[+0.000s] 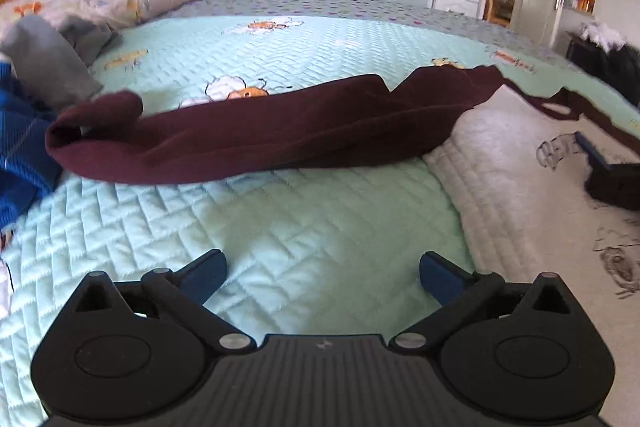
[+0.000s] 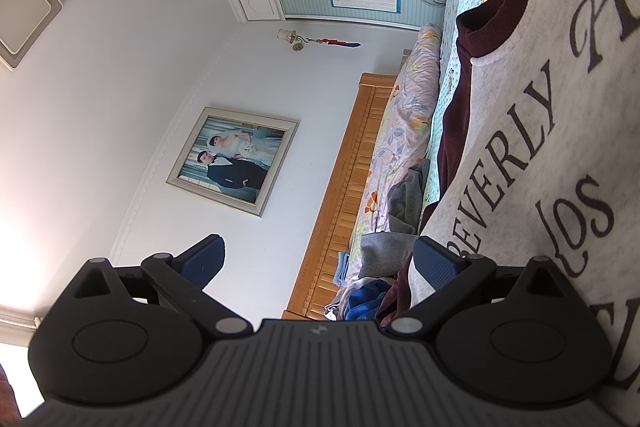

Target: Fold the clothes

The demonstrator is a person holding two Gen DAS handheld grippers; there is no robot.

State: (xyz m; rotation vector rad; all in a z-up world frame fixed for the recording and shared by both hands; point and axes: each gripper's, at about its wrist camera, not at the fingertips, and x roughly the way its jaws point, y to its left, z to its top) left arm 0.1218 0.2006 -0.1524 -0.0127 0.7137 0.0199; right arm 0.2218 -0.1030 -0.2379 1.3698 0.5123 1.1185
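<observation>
L gripper (image 1: 322, 277) is held spread wide, nothing betw. the blue pads, only the quilt (image 1: 280, 227) seen under it. Just ahead, the maroon sleeve (image 1: 248, 135) is laid across the view; its long axis runs left-right, cuff end at far left, other end joined to the sweatshirt (image 1: 520, 163) at right. R gripper (image 1: 608, 175) is seen resting on that white body, right of the sleeve.

R gripper (image 2: 318, 263) is also seen spread, nothing pinched; its right pad lies at the printed sweatshirt (image 2: 540, 147), w/ the collar (image 2: 492, 15) further ahead. Grey clothes (image 2: 400, 219) are piled beyond, near the headboard (image 2: 344, 195).
</observation>
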